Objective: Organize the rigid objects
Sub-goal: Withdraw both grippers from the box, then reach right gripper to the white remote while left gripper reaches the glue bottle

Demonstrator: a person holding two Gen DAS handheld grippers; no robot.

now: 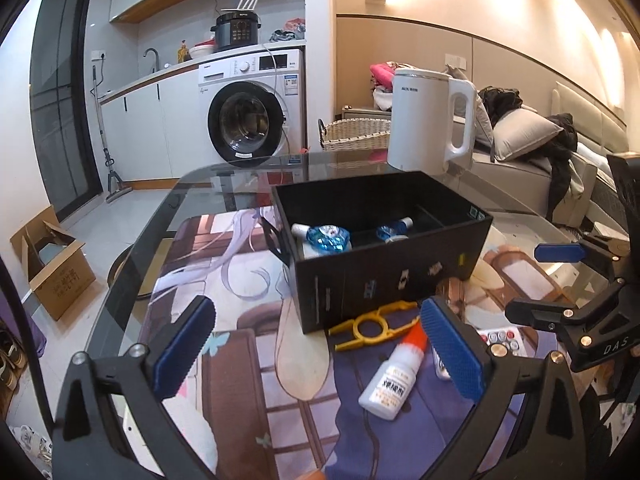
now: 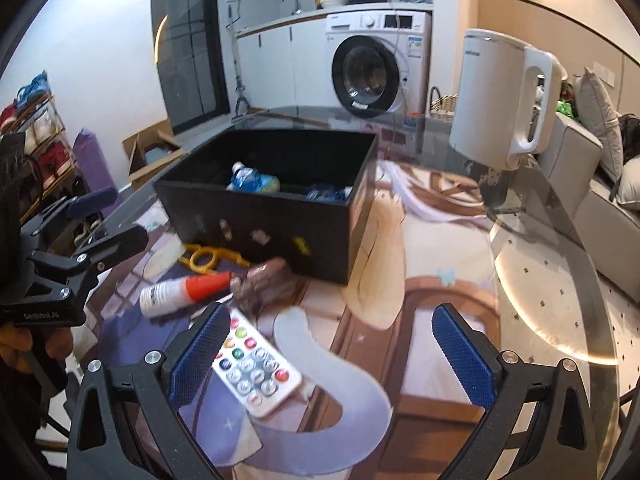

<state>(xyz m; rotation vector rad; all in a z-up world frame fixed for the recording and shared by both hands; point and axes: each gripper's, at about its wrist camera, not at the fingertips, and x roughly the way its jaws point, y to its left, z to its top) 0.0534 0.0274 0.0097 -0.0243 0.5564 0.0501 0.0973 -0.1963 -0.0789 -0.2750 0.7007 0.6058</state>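
Note:
A black open box (image 1: 384, 276) (image 2: 264, 212) stands on the glass table and holds two small blue-wrapped bottles (image 1: 326, 236) (image 2: 252, 180). In front of it lie a yellow plastic tool (image 1: 372, 326) (image 2: 206, 258), a white bottle with an orange cap (image 1: 394, 376) (image 2: 182, 292), a brown blurred object (image 2: 264, 280) and a white remote with coloured buttons (image 2: 256, 368). My left gripper (image 1: 316, 352) is open and empty, just left of the white bottle. My right gripper (image 2: 328, 356) is open and empty, with the remote by its left finger.
A white electric kettle (image 1: 430, 120) (image 2: 500, 100) stands behind the box. A printed mat (image 1: 248, 352) (image 2: 420, 280) covers the table under glass. A cardboard box (image 1: 52, 264) sits on the floor at left; a sofa (image 1: 540, 160) is at right.

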